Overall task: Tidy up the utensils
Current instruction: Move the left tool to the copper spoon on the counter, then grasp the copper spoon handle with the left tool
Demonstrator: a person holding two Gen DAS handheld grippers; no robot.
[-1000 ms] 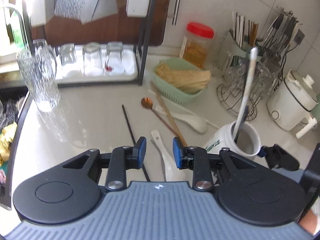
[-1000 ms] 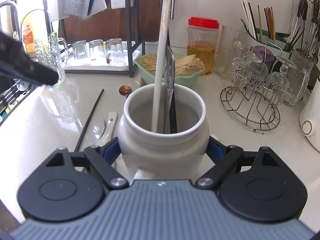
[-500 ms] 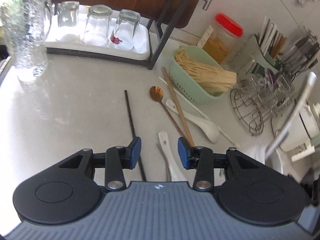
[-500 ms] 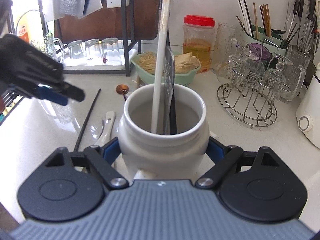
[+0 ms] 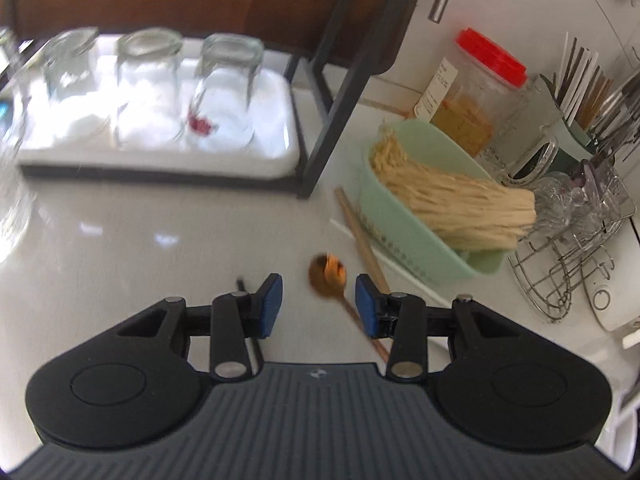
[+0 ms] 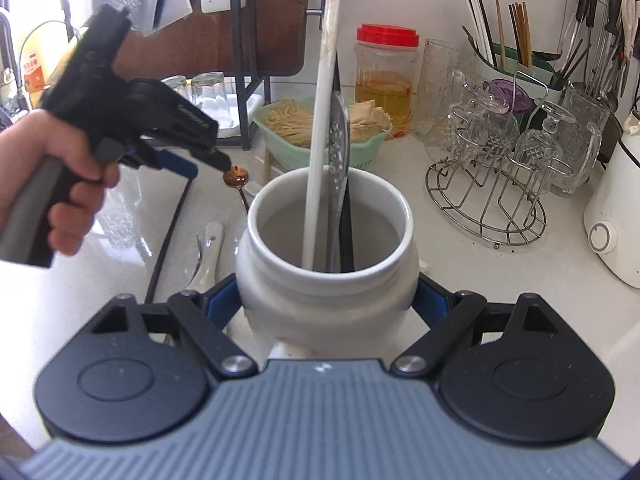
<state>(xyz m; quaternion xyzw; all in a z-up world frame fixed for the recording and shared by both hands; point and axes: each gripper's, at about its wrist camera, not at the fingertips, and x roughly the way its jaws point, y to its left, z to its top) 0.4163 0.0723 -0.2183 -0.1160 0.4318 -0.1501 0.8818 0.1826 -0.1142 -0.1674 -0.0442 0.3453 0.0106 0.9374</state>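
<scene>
My left gripper (image 5: 319,298) hangs open low over the pale counter, and the bowl of a copper spoon (image 5: 327,276) lies between its blue pads with nothing touching it. In the right wrist view a hand (image 6: 52,176) holds this left gripper (image 6: 208,166) just left of the copper spoon (image 6: 237,178). My right gripper (image 6: 328,300) is shut on a white ceramic jar (image 6: 360,292). A long white handle (image 6: 320,120), a slotted metal utensil (image 6: 339,140) and a black one stand in the jar. A black chopstick (image 6: 168,232) and a white ceramic spoon (image 6: 210,248) lie left of the jar.
Wooden chopsticks (image 5: 362,236) lie against a green basket (image 5: 416,248) of noodles. A red-lidded jar (image 5: 480,92) stands behind it. Upturned glasses sit on a white tray (image 5: 160,148) under a black rack post (image 5: 340,92). A wire glass rack (image 6: 488,200) and a white appliance (image 6: 612,224) stand right.
The left gripper moved forward and down from beside the jar to the copper spoon, and its jaws widened. The right gripper and the jar stayed put.
</scene>
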